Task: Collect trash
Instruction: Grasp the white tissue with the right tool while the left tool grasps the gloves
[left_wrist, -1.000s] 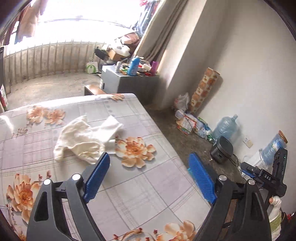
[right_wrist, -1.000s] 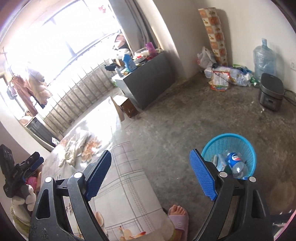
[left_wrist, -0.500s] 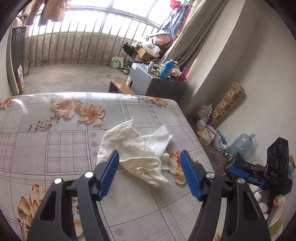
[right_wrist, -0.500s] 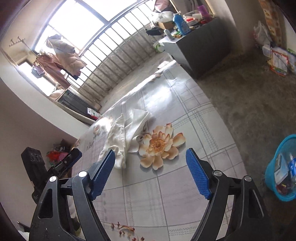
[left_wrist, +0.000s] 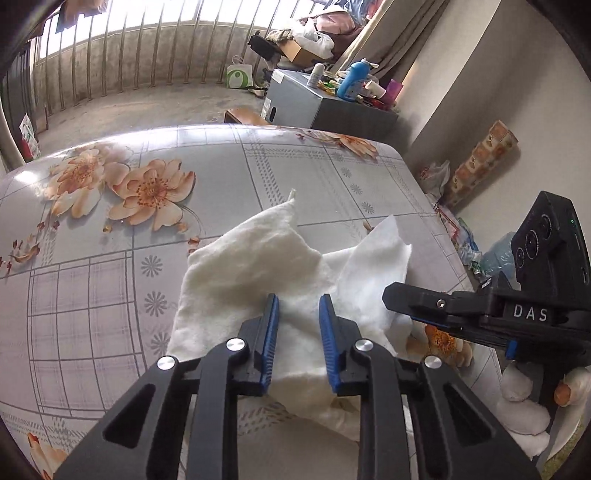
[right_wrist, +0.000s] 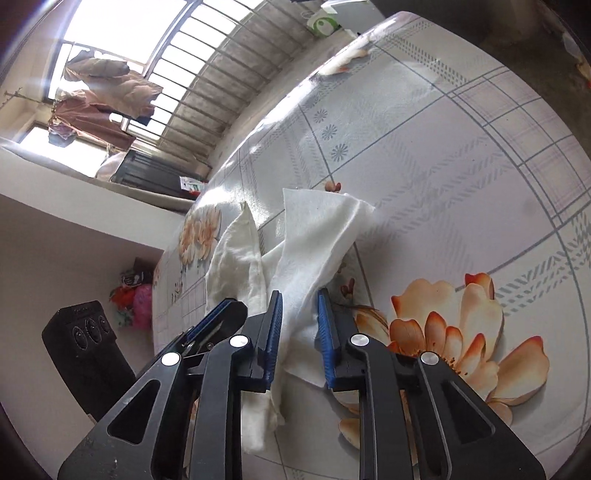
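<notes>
On the floral tablecloth (left_wrist: 110, 314), both grippers have dropped right onto the white tissue pile (left_wrist: 251, 266) — half a sec ago they hovered wide open above it. Left gripper (left_wrist: 295, 314) now narrowed, blue pads (left_wrist: 272, 332) pinching in on the crumpled middle, small gap left w/ tissue between. Right gripper (right_wrist: 299, 317) same story from the other side, jaws nearly together on the flatter sheet (right_wrist: 317, 236), which lies over the creased wad. Looks like a two-handed grab is closing; nothing lifted yet, tissue flat on the table. Bin not in view now, so carry-over comes next, prob.
</notes>
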